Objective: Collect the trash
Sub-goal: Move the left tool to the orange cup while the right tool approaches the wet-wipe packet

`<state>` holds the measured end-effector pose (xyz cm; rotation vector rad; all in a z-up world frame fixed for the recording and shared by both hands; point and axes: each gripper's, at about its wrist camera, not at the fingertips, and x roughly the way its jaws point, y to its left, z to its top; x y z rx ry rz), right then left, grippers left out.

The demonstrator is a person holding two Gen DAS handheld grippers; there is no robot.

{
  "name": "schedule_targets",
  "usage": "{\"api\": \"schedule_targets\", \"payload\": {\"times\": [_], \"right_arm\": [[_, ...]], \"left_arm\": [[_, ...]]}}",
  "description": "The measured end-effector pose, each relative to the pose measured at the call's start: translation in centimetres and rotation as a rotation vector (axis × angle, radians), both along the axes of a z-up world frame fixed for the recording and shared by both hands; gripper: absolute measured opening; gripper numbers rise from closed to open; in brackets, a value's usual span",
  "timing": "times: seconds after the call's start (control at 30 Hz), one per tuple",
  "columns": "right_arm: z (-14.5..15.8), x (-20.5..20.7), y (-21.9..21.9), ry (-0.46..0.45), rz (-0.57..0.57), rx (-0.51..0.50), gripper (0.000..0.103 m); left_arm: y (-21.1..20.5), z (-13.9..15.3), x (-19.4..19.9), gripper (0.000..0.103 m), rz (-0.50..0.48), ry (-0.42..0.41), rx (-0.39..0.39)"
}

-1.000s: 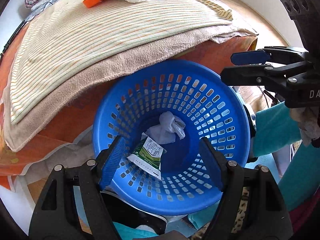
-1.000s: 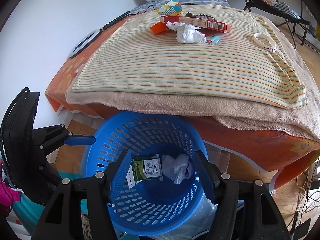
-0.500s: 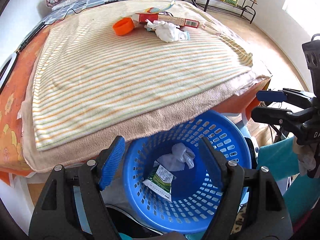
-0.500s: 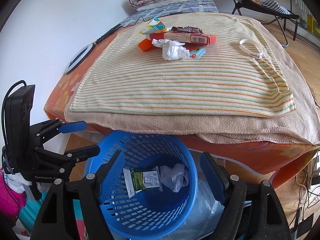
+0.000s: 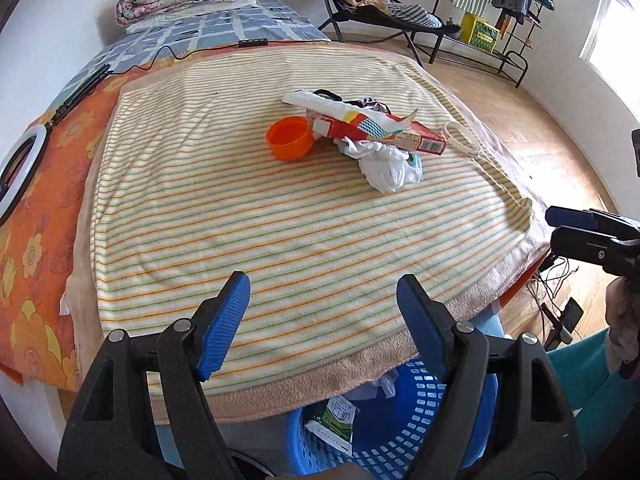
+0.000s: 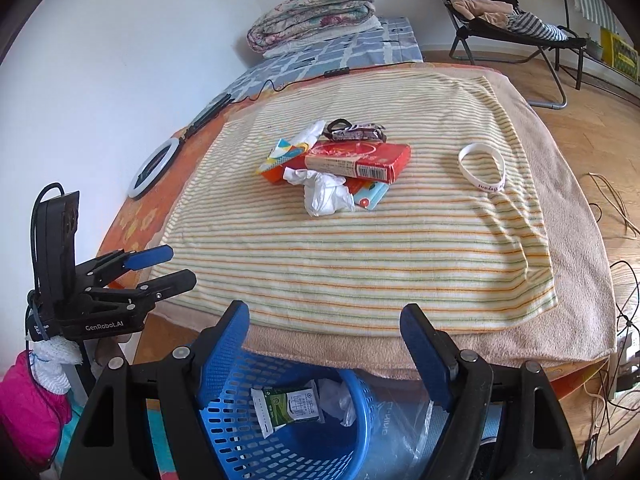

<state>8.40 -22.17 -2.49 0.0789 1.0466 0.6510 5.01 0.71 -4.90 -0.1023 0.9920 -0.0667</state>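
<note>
2 pieces of trash already lie in the blue basket [image 6: 280,432] below the bed edge; the rest sits piled mid-blanket [image 5: 280,240]. The crumpled tissue [image 5: 384,168] looks light and soft, so pinching its bulging middle should do. The red box [image 6: 360,162] seems stiff; take it across its narrow sides. The left gripper [image 5: 323,320] and right gripper [image 6: 325,344] hover spread apart, empty.
</note>
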Motion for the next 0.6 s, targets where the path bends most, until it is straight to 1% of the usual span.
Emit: {"api": "schedule_targets", "payload": {"times": [0.17,0.27,0.37,0.47,0.57,0.6], "right_arm": [[2.1,3.4,1.4,-0.006,0.017,0.056,0.080],[2.9,5.8,2.3,-0.002,0.010,0.083,0.080],[3.3,7.9,3.5,-0.002,0.016,0.100,0.079],[3.1,9.9,4.8,0.029,0.025,0.126,0.076],[2.4,12.0,6.1,0.089,0.027,0.167,0.070],[2.1,12.6,6.5,0.108,0.028,0.176,0.067]], "left_arm": [[1.0,0.2,3.3,0.078,0.002,-0.021,0.002],[1.3,-0.1,5.2,0.078,-0.005,-0.032,0.023],[1.8,-0.8,7.3,0.078,-0.007,-0.030,0.027],[2.3,-1.6,9.1,0.078,-0.007,-0.017,0.020],[3.1,-2.4,10.7,0.078,0.007,-0.006,0.001],[3.3,-2.7,11.1,0.078,0.011,-0.002,0.001]]}}
